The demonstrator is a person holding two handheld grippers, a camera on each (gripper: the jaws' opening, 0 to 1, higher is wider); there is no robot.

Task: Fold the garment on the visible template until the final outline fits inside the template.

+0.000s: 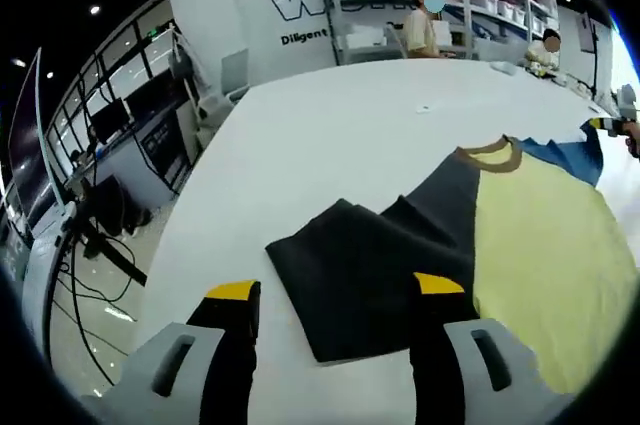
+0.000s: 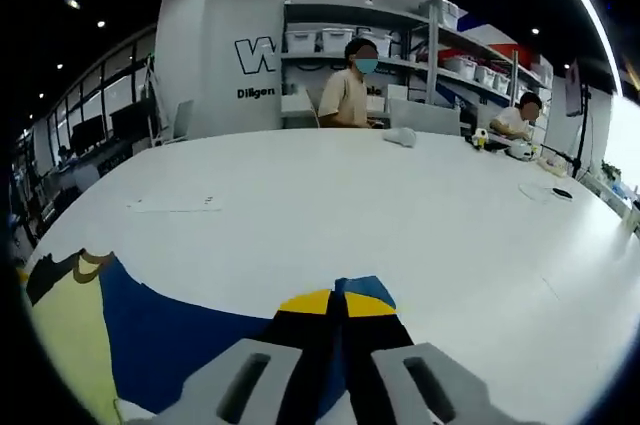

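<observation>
- Garment [image 1: 530,245] lies flat on the white table [image 1: 330,145], dark sleeve toward the left gripper [image 1: 340,290].
- Left jaws gape, empty, above that sleeve.
- Right gripper [image 2: 335,302] pinches the blue sleeve [image 2: 180,330]; carry it inward smoothly, keeping the cloth taut.

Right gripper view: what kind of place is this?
Probably a lab or workshop-style office: a large white table, shelving with storage bins along the back wall, and people working at desks behind it.

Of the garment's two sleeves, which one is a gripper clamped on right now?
The blue sleeve: the right gripper is shut on its end. The dark sleeve lies flat on the white table, between the open jaws of the left gripper.
</observation>
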